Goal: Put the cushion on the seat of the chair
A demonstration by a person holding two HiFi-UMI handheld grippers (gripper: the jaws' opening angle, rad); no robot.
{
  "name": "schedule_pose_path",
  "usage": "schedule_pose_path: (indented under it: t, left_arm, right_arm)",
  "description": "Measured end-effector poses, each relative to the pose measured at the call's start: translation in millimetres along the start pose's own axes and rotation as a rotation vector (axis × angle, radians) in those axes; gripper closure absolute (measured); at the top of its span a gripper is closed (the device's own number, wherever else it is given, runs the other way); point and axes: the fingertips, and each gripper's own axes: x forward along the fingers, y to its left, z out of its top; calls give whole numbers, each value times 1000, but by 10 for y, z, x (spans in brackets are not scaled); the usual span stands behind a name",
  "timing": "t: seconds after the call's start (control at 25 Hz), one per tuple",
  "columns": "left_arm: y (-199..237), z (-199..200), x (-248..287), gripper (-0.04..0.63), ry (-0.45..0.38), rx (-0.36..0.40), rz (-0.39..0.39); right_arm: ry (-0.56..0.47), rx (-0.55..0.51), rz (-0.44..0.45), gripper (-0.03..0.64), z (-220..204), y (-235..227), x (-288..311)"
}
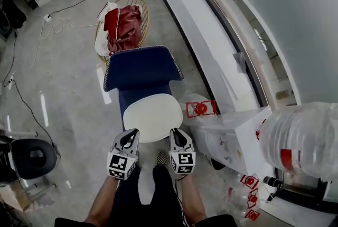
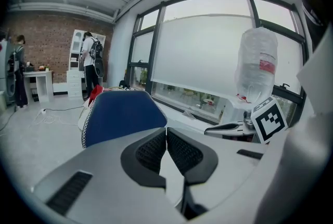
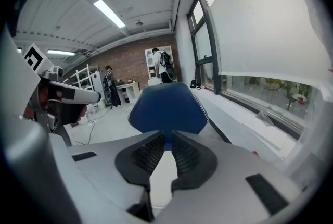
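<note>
The blue chair [image 1: 142, 67] stands on the floor ahead of me, and a white oval cushion [image 1: 153, 117] lies flat on its seat. Both grippers hang side by side just above the cushion's near edge. The left gripper [image 1: 131, 136] has its pads touching at the tips, with nothing between them. In the left gripper view its jaws [image 2: 166, 132] point at the blue backrest [image 2: 122, 113]. The right gripper [image 1: 177, 136] holds nothing, and a narrow gap shows between its pads. Its jaws [image 3: 167, 137] also face the backrest [image 3: 166, 108].
A wicker basket [image 1: 142, 12] with red cloth stands behind the chair. A white window ledge [image 1: 211, 57] runs along the right. A big clear water bottle [image 1: 301, 139] sits at the right. A black office chair [image 1: 34, 157] and floor cables [image 1: 26, 104] are at the left. Two people [image 2: 91, 66] stand far back.
</note>
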Motion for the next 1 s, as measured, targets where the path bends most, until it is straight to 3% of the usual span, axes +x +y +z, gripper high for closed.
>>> schedule_pose_path:
  t: [1.0]
  left_arm:
    - [-81, 1245, -1398, 572, -204, 75, 39]
  right_arm:
    - [-258, -87, 77, 589, 1494, 1133, -1315]
